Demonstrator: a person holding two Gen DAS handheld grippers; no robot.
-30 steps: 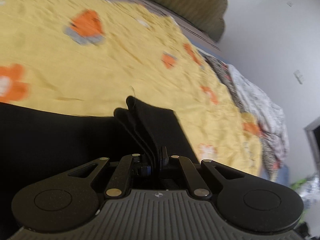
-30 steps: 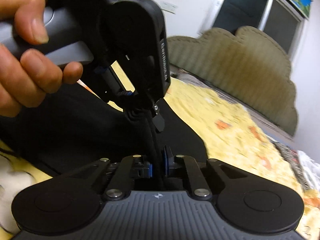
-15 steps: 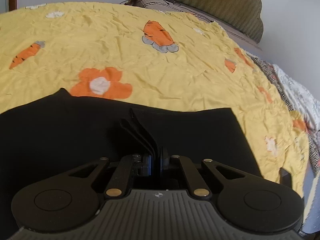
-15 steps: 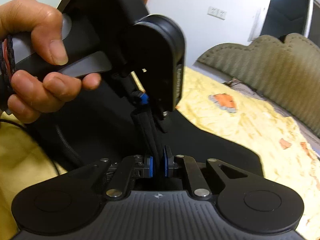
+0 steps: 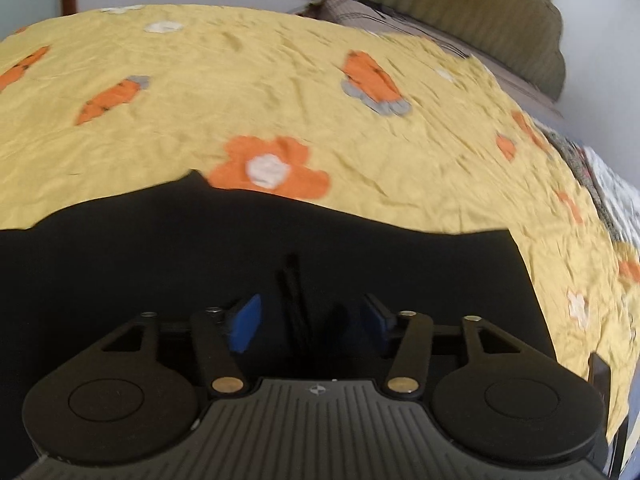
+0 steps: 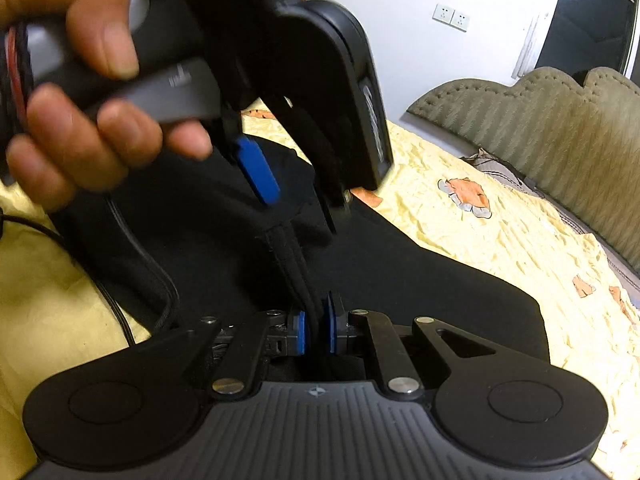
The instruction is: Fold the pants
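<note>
Pinching a bunched fold of the black pants (image 6: 400, 280), the right gripper (image 6: 315, 334) has its blue pads (image 6: 301, 336) pressed tight on the cloth. Just ahead, the left gripper (image 5: 310, 322) has just been opening; its jaws now stand spread, a raised ridge of fabric upright between them, and its pads (image 5: 246, 322) stand clear of the ridge. A hand (image 6: 80, 92) grips that left tool's handle, a cable (image 6: 132, 256) trailing below. The pants lie flat across a yellow bedspread (image 5: 200, 80) printed with orange flowers and carrots, with a green headboard (image 6: 540, 128) beyond.
</note>
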